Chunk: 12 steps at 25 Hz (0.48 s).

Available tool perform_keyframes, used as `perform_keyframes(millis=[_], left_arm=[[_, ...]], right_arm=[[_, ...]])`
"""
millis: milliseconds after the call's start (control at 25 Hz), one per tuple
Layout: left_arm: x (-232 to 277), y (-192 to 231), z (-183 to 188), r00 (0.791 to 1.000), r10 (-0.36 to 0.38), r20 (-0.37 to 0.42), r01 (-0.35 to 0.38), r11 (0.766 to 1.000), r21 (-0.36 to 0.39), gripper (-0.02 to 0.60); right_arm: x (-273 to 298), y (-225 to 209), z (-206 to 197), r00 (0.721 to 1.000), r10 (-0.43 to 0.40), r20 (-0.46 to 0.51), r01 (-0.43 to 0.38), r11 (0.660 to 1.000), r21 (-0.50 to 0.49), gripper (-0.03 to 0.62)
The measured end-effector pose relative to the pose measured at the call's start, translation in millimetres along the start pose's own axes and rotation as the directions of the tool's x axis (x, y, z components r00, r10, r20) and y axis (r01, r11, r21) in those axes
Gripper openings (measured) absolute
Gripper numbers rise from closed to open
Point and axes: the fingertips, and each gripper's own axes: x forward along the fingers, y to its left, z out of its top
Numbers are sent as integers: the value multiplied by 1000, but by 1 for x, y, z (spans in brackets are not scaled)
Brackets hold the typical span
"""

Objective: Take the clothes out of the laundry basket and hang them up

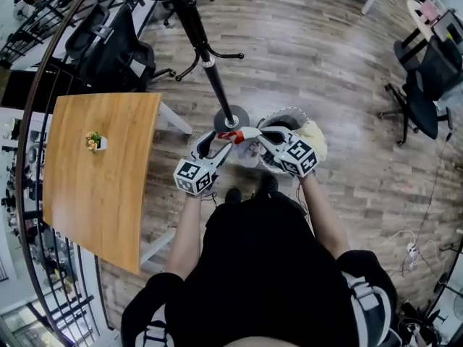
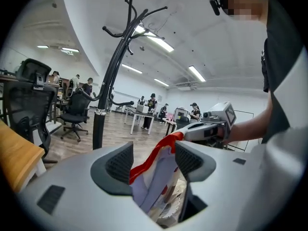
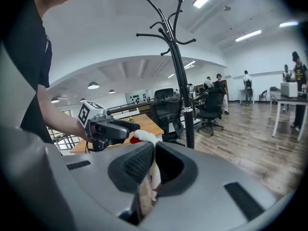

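Pinching a fold of the white, red-trimmed garment (image 2: pixel 153 179), the right gripper (image 3: pixel 153 163) is seen with its jaws closed tight on the cloth. The left gripper (image 2: pixel 153 159) is held with jaws spread wide, the garment's red edge hanging between them unclamped. Both are held close together above the laundry basket (image 1: pixel 286 112), beside the coat stand (image 1: pixel 206 56).

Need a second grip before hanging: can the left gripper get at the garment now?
Probably yes: the garment hangs between the open jaws of the left gripper, held up by the right gripper; nothing blocks it.
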Motion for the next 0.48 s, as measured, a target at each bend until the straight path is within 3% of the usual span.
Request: perform_keyframes(millis=[120,320,480], left_arm=[[-7,5,3,999,39,7,-39,999,2,272],[-2,12,-27,988,108,-107,-104,994,43,272],[4,21,-49,965,198,-173,-187,979,81,272]], right_arm=[[-3,-4,-1,1000,30,8,-30,1000,-2,19],[-12,0,10,991,125,48,-124,992,-20,19],[-24,8,14,975,222,20,-220,972,-78,20]])
